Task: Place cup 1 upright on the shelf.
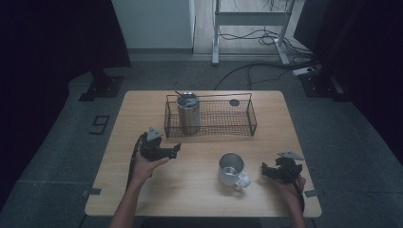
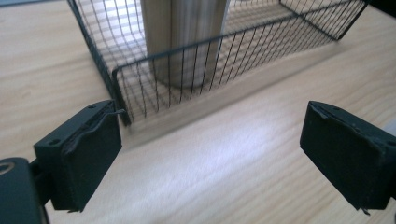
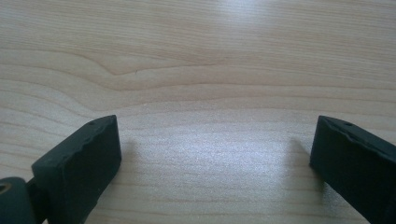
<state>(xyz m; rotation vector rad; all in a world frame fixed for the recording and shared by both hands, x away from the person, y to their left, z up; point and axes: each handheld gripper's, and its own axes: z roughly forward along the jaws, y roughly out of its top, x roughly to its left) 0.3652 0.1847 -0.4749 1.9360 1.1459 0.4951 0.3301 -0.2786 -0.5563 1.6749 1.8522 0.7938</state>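
A black wire basket [image 1: 223, 129] stands at the back of the wooden table [image 1: 190, 190]. A steel tumbler [image 1: 188, 114] stands upright in its left end. My left gripper [image 1: 175, 150] is open and empty, just in front of the basket's left front corner. In the left gripper view the left gripper [image 2: 210, 154] faces that basket [image 2: 154, 88] corner and the tumbler [image 2: 187, 28], and the left jaw tip is right at the corner wire. A steel mug [image 1: 231, 169] stands on the table, handle to the right. My right gripper [image 1: 264, 170] is open just right of the handle, and the right gripper [image 3: 215, 158] jaws frame bare wood.
A small black round disc [image 1: 234, 102] lies in the basket's back right part. The table's front edge runs close under both hands. Beyond the table are a desk frame [image 1: 247, 19] and cables on the floor.
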